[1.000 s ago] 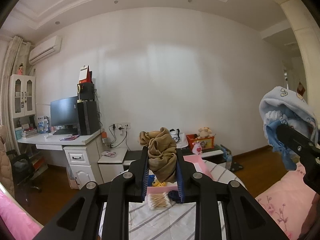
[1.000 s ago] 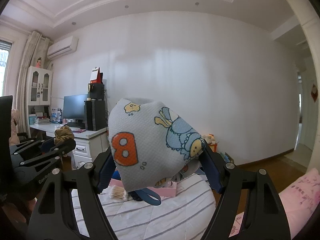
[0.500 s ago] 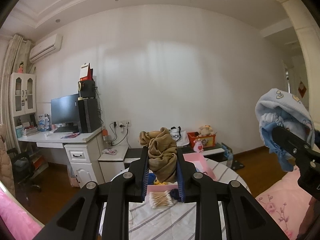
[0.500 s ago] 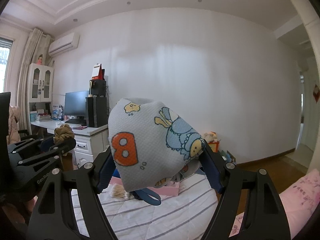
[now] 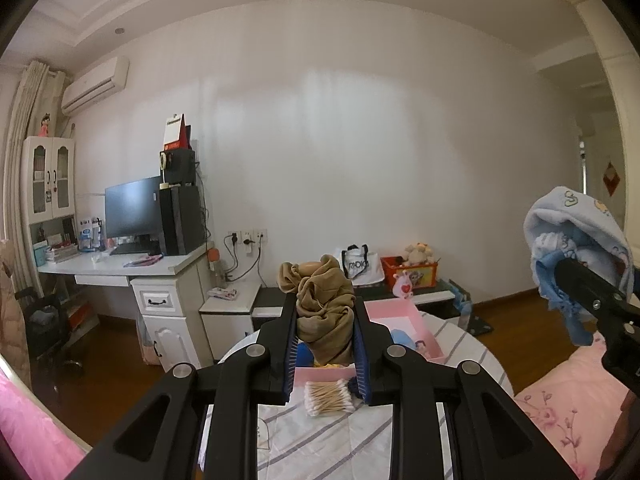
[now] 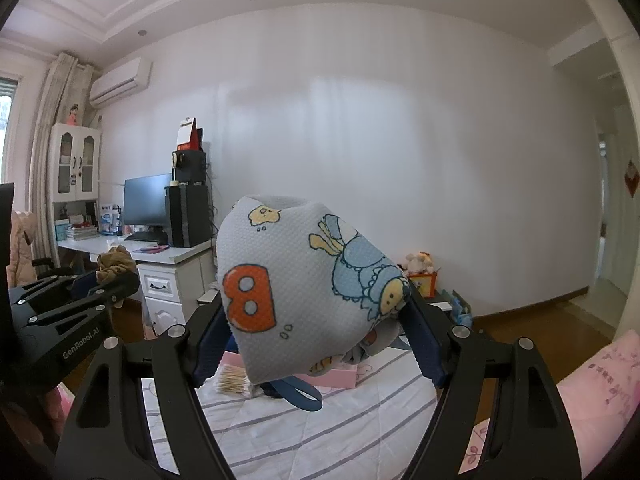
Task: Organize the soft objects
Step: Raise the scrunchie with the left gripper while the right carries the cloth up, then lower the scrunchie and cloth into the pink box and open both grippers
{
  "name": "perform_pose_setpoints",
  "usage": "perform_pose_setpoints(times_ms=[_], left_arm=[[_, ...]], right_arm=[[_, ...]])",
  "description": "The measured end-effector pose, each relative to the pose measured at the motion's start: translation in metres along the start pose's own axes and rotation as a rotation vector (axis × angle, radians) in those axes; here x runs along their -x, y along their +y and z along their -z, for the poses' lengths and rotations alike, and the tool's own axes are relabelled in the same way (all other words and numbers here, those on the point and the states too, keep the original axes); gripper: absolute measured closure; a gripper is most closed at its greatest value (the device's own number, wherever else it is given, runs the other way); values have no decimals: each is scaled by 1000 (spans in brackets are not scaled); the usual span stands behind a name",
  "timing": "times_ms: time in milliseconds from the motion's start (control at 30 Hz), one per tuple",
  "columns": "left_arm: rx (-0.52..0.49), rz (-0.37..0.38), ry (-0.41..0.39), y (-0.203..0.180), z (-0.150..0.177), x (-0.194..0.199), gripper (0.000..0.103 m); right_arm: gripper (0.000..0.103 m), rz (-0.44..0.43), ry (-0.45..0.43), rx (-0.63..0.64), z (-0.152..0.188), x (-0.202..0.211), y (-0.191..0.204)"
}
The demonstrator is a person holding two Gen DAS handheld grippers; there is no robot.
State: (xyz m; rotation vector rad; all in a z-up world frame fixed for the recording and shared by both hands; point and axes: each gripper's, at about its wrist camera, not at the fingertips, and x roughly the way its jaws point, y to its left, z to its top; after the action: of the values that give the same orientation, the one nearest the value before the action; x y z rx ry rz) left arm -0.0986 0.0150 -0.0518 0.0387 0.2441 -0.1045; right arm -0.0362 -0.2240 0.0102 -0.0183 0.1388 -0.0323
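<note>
Left wrist view: the left tongs (image 5: 325, 350) are clamped on a bunched-up brown cloth (image 5: 325, 312), held up in the air above the round striped surface (image 5: 460, 364). Below it sits a pink box (image 5: 404, 320) with a few small things inside, and a bundle of cotton swabs (image 5: 328, 397) lies just in front of it. Off to the right you can see the other tool carrying a blue bundle.

Right wrist view: the right tongs (image 6: 316, 344) are closed on a printed baby cloth (image 6: 304, 292) — big orange B on it — also lifted clear of the surface, with a blue strap (image 6: 302, 394) dangling underneath.

Honestly, the risk I see is that dangling strap snagging the box edge or dragging the swabs when it comes down. Both cloths are loosely wadded, so one could slip out partway.
</note>
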Motion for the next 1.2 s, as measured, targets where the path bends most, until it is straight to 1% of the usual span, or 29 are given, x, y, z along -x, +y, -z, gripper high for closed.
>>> perform_pose_setpoints(times_ms=[167, 233, 333, 400, 500, 600, 667, 733, 800, 967, 1133, 1200], left_arm=[[-4, -14, 25, -1, -6, -20, 81], [-3, -12, 38, -1, -10, -32, 81], [-8, -15, 55, -1, -17, -49, 81], [-12, -33, 66, -2, -24, -63, 81], [8, -14, 91, -2, -39, -91, 81], [17, -24, 118, -3, -54, -120, 81], [22, -34, 149, -4, -65, -144, 81], [30, -35, 184, -6, -74, -168, 81], [40, -31, 206, -7, -85, -190, 81], [61, -26, 288, -5, -114, -264, 82], [70, -36, 367, -1, -132, -343, 83], [70, -22, 394, -2, -138, -374, 83]], right_arm=[[28, 4, 12, -5, -2, -15, 1], [28, 0, 19, -4, -3, -27, -1], [28, 19, 37, 2, -6, -51, -4], [28, 37, 59, 14, -9, -72, -4], [28, 26, 95, 0, -15, -105, -7], [28, 26, 145, -22, -17, -144, -12], [28, 39, 172, -26, -17, -170, -12], [28, 50, 221, -27, -13, -198, -14], [28, 42, 267, -43, -7, -225, -16], [28, 55, 372, -59, 13, -287, -17], [28, 62, 426, -73, 32, -323, -21], [28, 66, 450, -67, 39, -336, -21]])
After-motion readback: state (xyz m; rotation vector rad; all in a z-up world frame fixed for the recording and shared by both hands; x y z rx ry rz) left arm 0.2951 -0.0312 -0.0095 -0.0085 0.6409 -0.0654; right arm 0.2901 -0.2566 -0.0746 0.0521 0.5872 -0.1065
